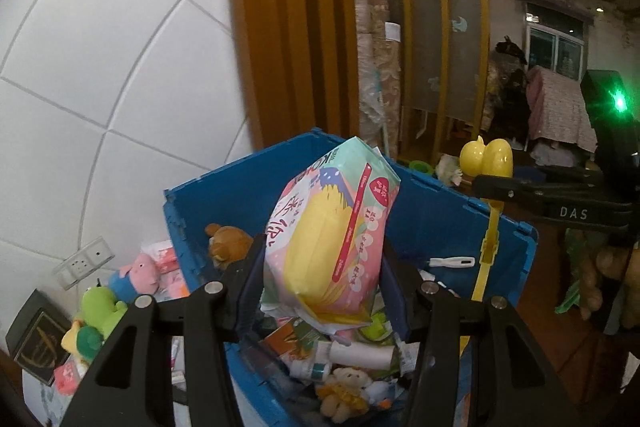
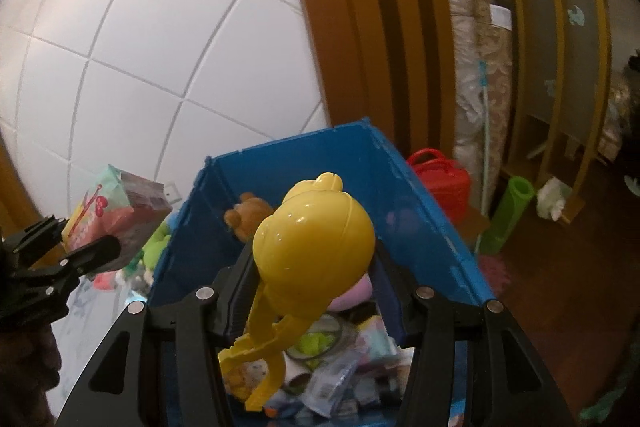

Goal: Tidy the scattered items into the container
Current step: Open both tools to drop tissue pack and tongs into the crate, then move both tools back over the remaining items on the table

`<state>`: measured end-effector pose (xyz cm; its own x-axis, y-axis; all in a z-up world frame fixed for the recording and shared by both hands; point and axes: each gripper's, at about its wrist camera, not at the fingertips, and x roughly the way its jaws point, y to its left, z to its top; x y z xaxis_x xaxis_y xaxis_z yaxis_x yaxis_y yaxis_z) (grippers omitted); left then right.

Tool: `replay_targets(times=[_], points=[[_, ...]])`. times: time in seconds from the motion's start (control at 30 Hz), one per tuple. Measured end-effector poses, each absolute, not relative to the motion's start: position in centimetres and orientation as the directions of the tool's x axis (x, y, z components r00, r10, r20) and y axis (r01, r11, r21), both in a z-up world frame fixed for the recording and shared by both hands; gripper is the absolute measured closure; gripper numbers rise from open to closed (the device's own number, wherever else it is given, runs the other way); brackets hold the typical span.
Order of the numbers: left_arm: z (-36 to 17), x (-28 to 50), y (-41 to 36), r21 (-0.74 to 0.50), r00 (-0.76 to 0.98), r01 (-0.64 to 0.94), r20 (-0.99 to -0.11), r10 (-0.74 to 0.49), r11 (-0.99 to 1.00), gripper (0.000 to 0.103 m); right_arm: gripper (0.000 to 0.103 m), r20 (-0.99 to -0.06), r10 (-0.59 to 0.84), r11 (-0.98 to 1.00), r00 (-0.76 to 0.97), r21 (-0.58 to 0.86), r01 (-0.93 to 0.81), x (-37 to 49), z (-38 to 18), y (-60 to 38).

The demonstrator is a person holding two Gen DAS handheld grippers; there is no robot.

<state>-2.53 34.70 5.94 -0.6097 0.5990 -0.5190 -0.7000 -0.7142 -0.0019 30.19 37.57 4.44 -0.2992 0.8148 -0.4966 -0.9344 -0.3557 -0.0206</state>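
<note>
My left gripper (image 1: 320, 263) is shut on a pink, yellow and green tissue pack (image 1: 336, 235) and holds it over the open blue crate (image 1: 224, 195). My right gripper (image 2: 312, 267) is shut on a yellow duck-shaped tongs toy (image 2: 316, 247) over the same blue crate (image 2: 420, 203); the toy also shows in the left wrist view (image 1: 486, 163), held by the right gripper (image 1: 532, 193). The crate holds a brown bear plush (image 1: 228, 241), packets and small plush toys. The left gripper with its pack shows at the left of the right wrist view (image 2: 86, 247).
Left of the crate lie a pink pig plush (image 1: 138, 277), a green plush (image 1: 102, 309) and pink packets (image 1: 168, 259) by a white tiled wall. A red case (image 2: 444, 183) and a green roll (image 2: 506, 215) stand right of the crate. Wooden slats rise behind.
</note>
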Motion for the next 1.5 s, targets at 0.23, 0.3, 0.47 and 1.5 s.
replay_targets(times=[0.23,0.3,0.47,1.5], points=[[6.3,-3.6,35.4,-0.038,-0.612,-0.688,-0.506,0.608,-0.725,0.020,0.002,-0.466,0.848,-0.300,-0.253,-0.029,-0.953,30.9,4.7,37.6],[6.1,-4.0,34.7,-0.036,-0.629,-0.666,-0.510,0.587,-0.745,0.019,0.001,-0.461,0.853,-0.292,-0.244,-0.033,-0.956,30.7,4.6,37.5],[5.0,-4.4,32.6,-0.028,-0.647,-0.630,-0.534,0.545,-0.776,0.019,0.001,-0.485,0.830,-0.324,-0.274,-0.020,-0.946,29.2,3.8,38.0],[-5.5,-4.0,2.0,-0.020,-0.700,-0.214,-0.694,0.167,-0.977,0.019,0.001,-0.588,0.643,-0.651,-0.491,-0.083,-0.754,3.5,-3.9,33.7]])
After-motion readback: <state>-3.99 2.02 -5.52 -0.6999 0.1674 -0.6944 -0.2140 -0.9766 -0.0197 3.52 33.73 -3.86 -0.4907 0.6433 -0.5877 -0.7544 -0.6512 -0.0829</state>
